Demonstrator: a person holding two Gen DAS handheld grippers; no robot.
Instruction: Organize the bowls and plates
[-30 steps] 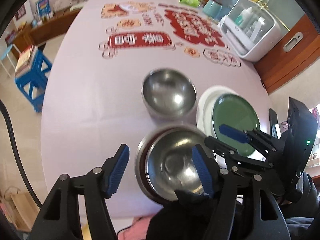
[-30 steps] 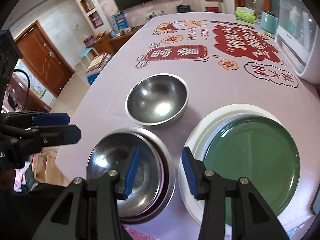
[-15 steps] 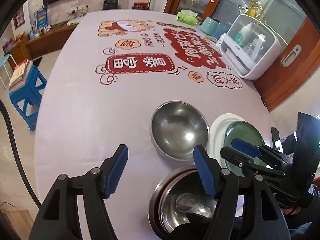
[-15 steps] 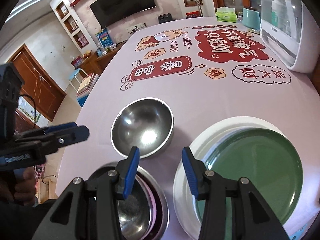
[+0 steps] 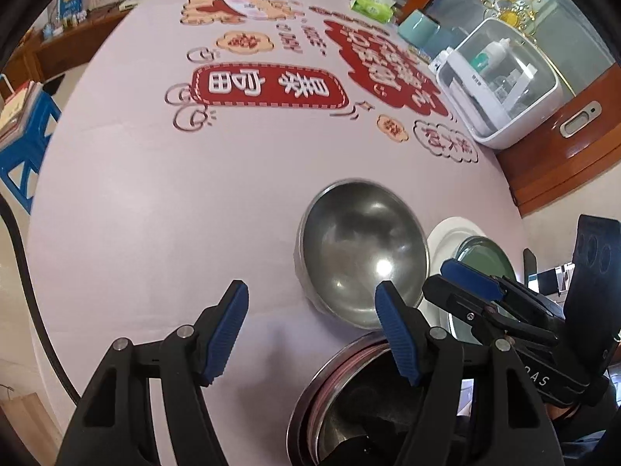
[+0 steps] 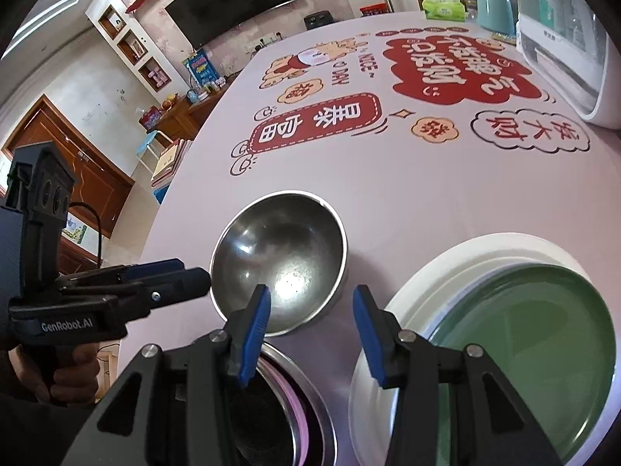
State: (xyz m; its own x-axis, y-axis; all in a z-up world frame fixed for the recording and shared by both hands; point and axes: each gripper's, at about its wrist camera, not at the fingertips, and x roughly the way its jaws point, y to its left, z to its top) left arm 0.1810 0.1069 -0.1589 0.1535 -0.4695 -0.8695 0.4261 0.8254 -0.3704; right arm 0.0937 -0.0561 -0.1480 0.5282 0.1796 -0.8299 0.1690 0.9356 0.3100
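Note:
A single steel bowl (image 5: 365, 252) (image 6: 279, 264) sits upright on the pink tablecloth. Just nearer is a stack of steel bowls (image 5: 341, 400) (image 6: 299, 400), partly hidden by the gripper bodies. To the right, a green plate (image 5: 483, 260) (image 6: 524, 349) lies on a white plate (image 5: 442, 237) (image 6: 427, 283). My left gripper (image 5: 312, 334) (image 6: 186, 272) is open and holds nothing, with its right finger over the single bowl's near rim. My right gripper (image 6: 310, 322) (image 5: 438, 279) is open too, hovering between that bowl and the plates with nothing in it.
A white dish cabinet (image 5: 500, 89) (image 6: 562, 39) stands at the table's far right, with a teal container (image 5: 419, 31) and a green tissue pack (image 5: 372, 4) behind it. Off the table's left edge is a blue stool (image 5: 19, 143) with books. A hand (image 6: 66, 372) holds the left gripper.
Both grippers have moved away from the bowl stack toward the single bowl, which now looks larger. The stack has slid to the bottom of both views. Both jaws stay open.

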